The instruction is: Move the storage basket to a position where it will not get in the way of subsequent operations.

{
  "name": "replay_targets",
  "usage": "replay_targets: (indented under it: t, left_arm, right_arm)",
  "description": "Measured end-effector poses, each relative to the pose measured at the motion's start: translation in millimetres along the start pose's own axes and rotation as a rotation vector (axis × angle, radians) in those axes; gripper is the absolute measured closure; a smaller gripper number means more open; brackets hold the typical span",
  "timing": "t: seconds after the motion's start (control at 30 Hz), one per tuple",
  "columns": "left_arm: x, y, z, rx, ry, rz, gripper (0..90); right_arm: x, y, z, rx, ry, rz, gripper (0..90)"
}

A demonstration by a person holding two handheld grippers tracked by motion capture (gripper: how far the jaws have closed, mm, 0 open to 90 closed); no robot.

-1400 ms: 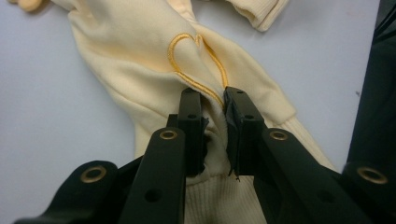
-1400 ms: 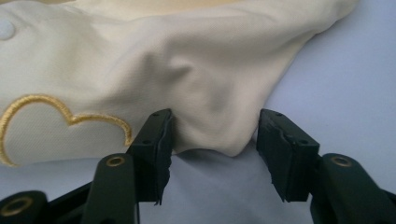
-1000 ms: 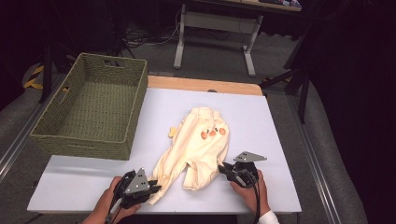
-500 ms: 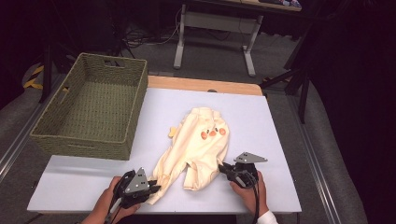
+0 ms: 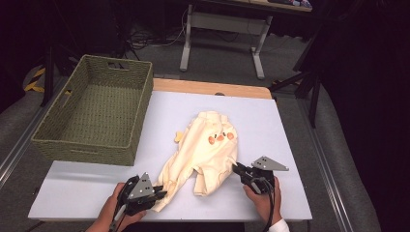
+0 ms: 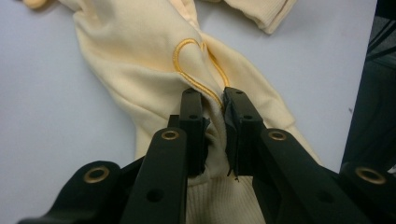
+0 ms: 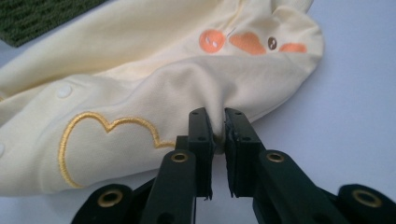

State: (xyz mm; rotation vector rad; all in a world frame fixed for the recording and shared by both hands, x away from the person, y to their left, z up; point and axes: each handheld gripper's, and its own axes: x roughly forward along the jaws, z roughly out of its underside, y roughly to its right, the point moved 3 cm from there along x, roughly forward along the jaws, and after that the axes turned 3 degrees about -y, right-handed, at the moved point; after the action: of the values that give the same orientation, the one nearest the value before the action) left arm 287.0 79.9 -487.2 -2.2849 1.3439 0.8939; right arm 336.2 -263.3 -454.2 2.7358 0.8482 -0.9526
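A pale yellow baby suit (image 5: 205,150) is spread on the white table (image 5: 270,121), just to the right of the green woven basket (image 5: 96,113). Its near left end is pinched by the left gripper (image 5: 157,195), whose jaws are clamped tight on a fold of cloth. Its near right edge is gripped by the right gripper (image 5: 238,169), whose jaws have just been closing, with fabric bunched between them.

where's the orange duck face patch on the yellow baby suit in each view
High view: the duck face patch sits mid-table on the upper part of the baby suit, right of the basket.
Left gripper view: not in it.
Right gripper view: the duck face patch is at top, right of centre, above the tongs.
Shared landmark: the embroidered gold outline in both gripper views.
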Motion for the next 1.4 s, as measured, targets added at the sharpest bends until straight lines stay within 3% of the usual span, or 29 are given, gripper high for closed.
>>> replay_targets:
  t: [0.07, 0.13, 0.23, 0.37, 0.47, 0.63, 0.7, 0.77, 0.83, 0.97, 1.03, 1.1, 1.23, 1.33, 1.4]
  left_arm:
    - [-0.9, 0.9, -2.1, 0.007, 0.001, -0.006, 78.8]
    - [-2.8, 2.4, -7.1, 0.009, 0.028, 0.000, 78.9]
    - [-5.7, 4.3, -13.4, 0.007, 0.063, 0.005, 79.0]
    - [-8.4, 5.9, -21.9, 0.025, 0.096, 0.030, 78.4]
    - [-13.2, 4.1, -28.3, 0.035, 0.119, 0.015, 76.6]
    - [-22.4, 0.9, -33.2, 0.017, 0.168, -0.009, 64.9]
    - [-25.1, -7.2, -34.6, -0.021, 0.181, -0.030, 60.4]
    - [-23.9, -10.8, -34.5, -0.037, 0.177, -0.045, 57.2]
    - [-15.7, -19.8, -33.9, -0.069, 0.143, -0.055, 53.7]
    - [-4.7, -29.3, -37.6, -0.075, 0.116, -0.074, 49.8]
    - [8.7, -36.6, -43.3, -0.086, 0.087, -0.094, 46.4]
    - [12.7, -38.0, -44.4, -0.088, 0.078, -0.085, 43.9]
    - [35.1, -44.5, -50.4, -0.099, 0.043, -0.085, 43.3]
    - [52.2, -52.7, -52.8, -0.132, 0.005, -0.096, 43.0]
    - [54.8, -54.3, -53.9, -0.133, -0.002, -0.103, 44.6]
  right_arm:
    - [-1.7, -0.3, -0.9, -0.002, 0.012, 0.006, 81.5]
    - [-12.9, -2.6, -5.6, -0.020, 0.062, 0.029, 81.8]
    - [-19.4, -4.1, -8.3, -0.024, 0.087, 0.034, 81.8]
    - [-41.4, -5.9, -18.9, -0.020, 0.174, 0.072, 81.9]
    - [-48.3, -5.4, -21.6, -0.024, 0.199, 0.104, 81.8]
    - [-51.9, 0.9, -17.5, -0.006, 0.197, 0.135, 81.6]
    - [-52.1, 5.3, -15.0, 0.008, 0.198, 0.140, 81.6]
    - [-51.6, 6.5, -13.8, 0.018, 0.198, 0.145, 81.7]
    - [-48.4, 8.6, -10.8, 0.015, 0.183, 0.154, 81.5]
    - [-42.3, 8.9, -6.7, 0.001, 0.159, 0.159, 81.0]
    - [-39.1, 10.1, -4.4, 0.009, 0.154, 0.151, 79.9]
    - [-38.3, 10.4, -4.1, 0.012, 0.156, 0.142, 78.6]
    - [-35.5, 11.0, -2.6, 0.012, 0.150, 0.139, 70.4]
    - [-32.5, 13.3, -0.2, 0.021, 0.133, 0.141, 63.2]
    - [-30.9, 14.4, 1.1, 0.023, 0.119, 0.143, 59.8]
